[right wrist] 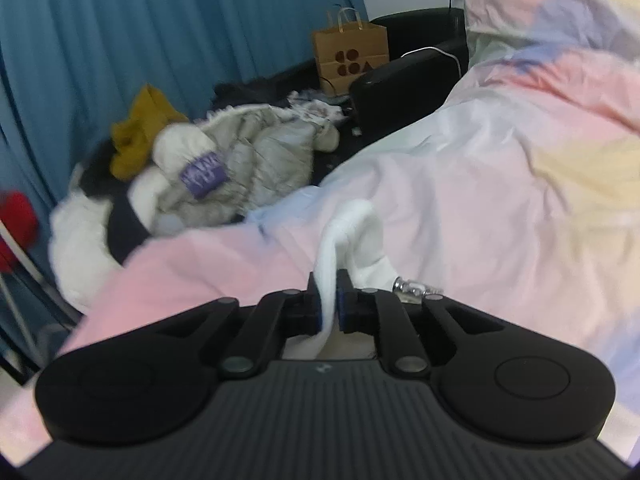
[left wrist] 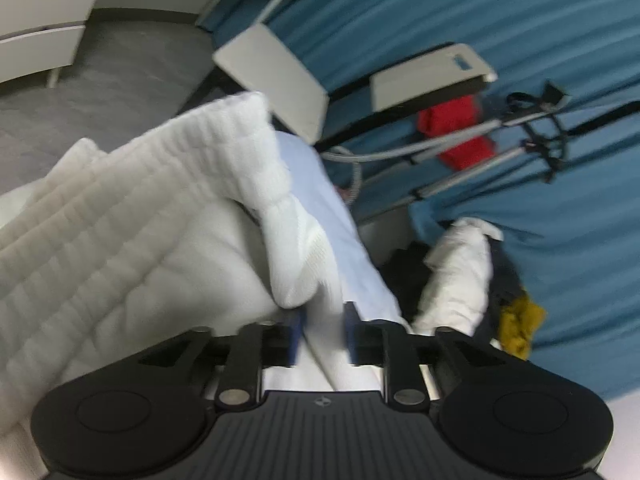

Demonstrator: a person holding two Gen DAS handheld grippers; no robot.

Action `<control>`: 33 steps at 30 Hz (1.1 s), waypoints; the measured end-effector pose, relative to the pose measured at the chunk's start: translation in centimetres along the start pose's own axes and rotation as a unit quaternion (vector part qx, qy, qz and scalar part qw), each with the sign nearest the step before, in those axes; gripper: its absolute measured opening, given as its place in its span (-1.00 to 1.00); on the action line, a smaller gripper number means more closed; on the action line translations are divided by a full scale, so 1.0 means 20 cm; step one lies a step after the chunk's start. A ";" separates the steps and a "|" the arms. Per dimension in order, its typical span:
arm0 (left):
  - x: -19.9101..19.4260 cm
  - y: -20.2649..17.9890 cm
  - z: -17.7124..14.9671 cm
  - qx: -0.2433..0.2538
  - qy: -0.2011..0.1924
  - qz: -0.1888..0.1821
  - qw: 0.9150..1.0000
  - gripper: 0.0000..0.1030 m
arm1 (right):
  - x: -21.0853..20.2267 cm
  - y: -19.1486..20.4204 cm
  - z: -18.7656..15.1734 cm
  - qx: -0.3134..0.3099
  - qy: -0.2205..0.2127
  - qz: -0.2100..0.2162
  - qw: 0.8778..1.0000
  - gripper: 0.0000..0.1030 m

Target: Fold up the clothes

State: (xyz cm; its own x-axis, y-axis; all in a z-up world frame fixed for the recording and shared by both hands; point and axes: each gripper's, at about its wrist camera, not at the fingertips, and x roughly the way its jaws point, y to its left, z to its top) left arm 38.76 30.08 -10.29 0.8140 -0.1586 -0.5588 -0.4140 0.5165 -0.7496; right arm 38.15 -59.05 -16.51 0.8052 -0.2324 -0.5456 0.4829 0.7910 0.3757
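Observation:
A white ribbed knit garment (left wrist: 140, 220) fills the left half of the left wrist view, bunched in thick folds over the bed. A strip of it runs between the blue pads of my left gripper (left wrist: 322, 332), whose jaws stand apart and do not press on it. In the right wrist view a narrow end of the white garment (right wrist: 360, 232) rises from my right gripper (right wrist: 329, 300). Those jaws are only slightly apart, the cloth lies against the left pad, and a thin gap shows at the right pad. Below lies a pastel duvet (right wrist: 480, 200).
A heap of clothes (right wrist: 224, 176) with a mustard piece (right wrist: 140, 136) lies beside the bed against the blue curtain (right wrist: 120, 20). A paper bag (right wrist: 352, 56) and a black case (right wrist: 404, 84) stand behind. A metal stand (left wrist: 480, 152) with a red cloth (left wrist: 456, 132) stands near the curtain.

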 end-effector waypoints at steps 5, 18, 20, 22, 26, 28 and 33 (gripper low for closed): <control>-0.31 0.02 -0.16 0.031 -0.011 -0.049 0.998 0.57 | -0.29 -0.08 -0.03 0.047 -0.012 0.062 0.997 0.01; -0.73 0.53 -0.52 -0.121 0.061 -0.025 0.990 0.90 | -0.84 -0.55 -0.43 0.288 0.070 0.124 0.947 0.36; -0.73 0.59 -0.53 -0.135 0.062 -0.031 0.988 0.91 | -0.80 -0.59 -0.49 0.315 0.110 0.147 0.931 0.36; -0.70 0.62 -0.54 -0.143 0.061 -0.034 0.987 0.91 | -0.75 -0.59 -0.54 0.318 0.150 0.150 0.924 0.36; -0.63 0.62 -0.53 -0.141 0.045 -0.045 0.988 0.92 | -0.63 -0.57 -0.60 0.302 0.181 0.151 0.924 0.36; -0.59 0.59 -0.53 -0.135 0.032 -0.047 0.989 0.92 | -0.57 -0.57 -0.61 0.304 0.173 0.158 0.923 0.37; -0.45 0.46 -0.46 -0.109 -0.011 -0.048 0.993 0.89 | -0.46 -0.59 -0.58 0.342 0.128 0.167 0.916 0.37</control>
State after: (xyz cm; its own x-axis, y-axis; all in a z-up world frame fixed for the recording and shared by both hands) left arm 23.87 28.42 -15.37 0.8619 -0.1778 -0.4749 -0.4102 0.3060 -0.8591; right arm 21.13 -59.71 -24.63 0.8826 0.1686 -0.4389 0.3971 0.2327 0.8878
